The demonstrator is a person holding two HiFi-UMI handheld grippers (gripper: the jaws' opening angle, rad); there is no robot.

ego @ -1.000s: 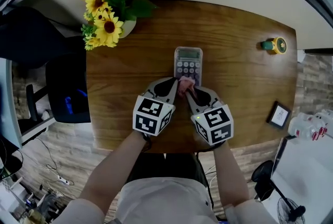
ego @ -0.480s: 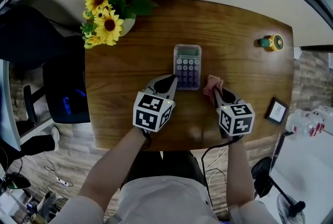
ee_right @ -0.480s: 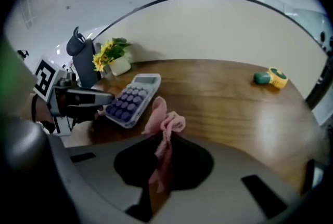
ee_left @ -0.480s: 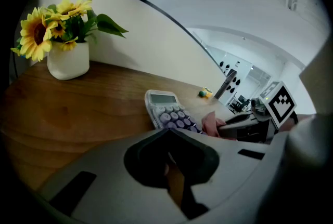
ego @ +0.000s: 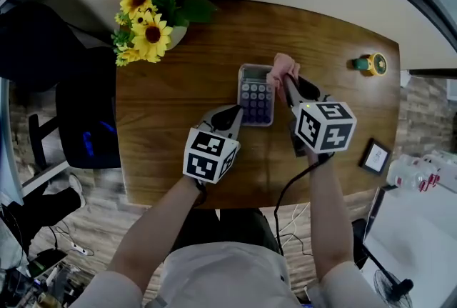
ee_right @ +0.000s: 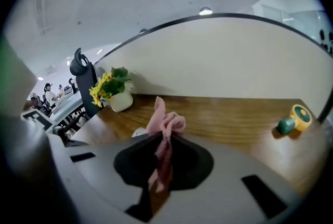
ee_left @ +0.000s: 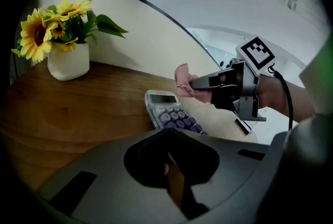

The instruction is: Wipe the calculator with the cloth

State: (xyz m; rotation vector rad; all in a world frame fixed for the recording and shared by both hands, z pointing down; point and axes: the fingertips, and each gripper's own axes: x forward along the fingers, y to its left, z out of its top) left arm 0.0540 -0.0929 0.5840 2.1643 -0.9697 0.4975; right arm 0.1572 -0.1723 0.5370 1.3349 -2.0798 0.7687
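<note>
The calculator (ego: 255, 95) lies flat at the middle of the bench (ego: 171, 113). It is a pale rectangular slab with rounded corners, a greyish display strip across its far end and a grid of round lilac keys below it.

At the calculator's 1 o'clock corner is the cloth (ego: 283, 66), a soft pink fabric crumpled into a loose bunch. It sits over the end of the display. From the left gripper view the cloth (ee_left: 182, 80) seems to hang just over the far edge of the calculator (ee_left: 169, 114), but whether the two touch cannot be told.

The right gripper (ego: 285, 78) is clamped on the cloth. In its own view, the jaws of the right gripper (ee_right: 165, 137) pinch a gathered fold of the cloth (ee_right: 165, 123), and the ruffled top stands up past the tips.

The left gripper (ego: 236, 113) rests at the calculator's 7 o'clock, close to its near left corner. In its own view, the jaws of the left gripper (ee_left: 169, 132) are together with nothing between them.

The bench has a smooth wooden top with a warm brown grain and rounded corners. At its 10 o'clock, sunflowers (ego: 145, 22) with broad green leaves stand in a squat white vase (ee_left: 68, 60). At 2 o'clock lies a small round yellow and green object (ego: 375, 63). At 4 o'clock, by the bench's edge, is a small dark square frame (ego: 375, 156).
</note>
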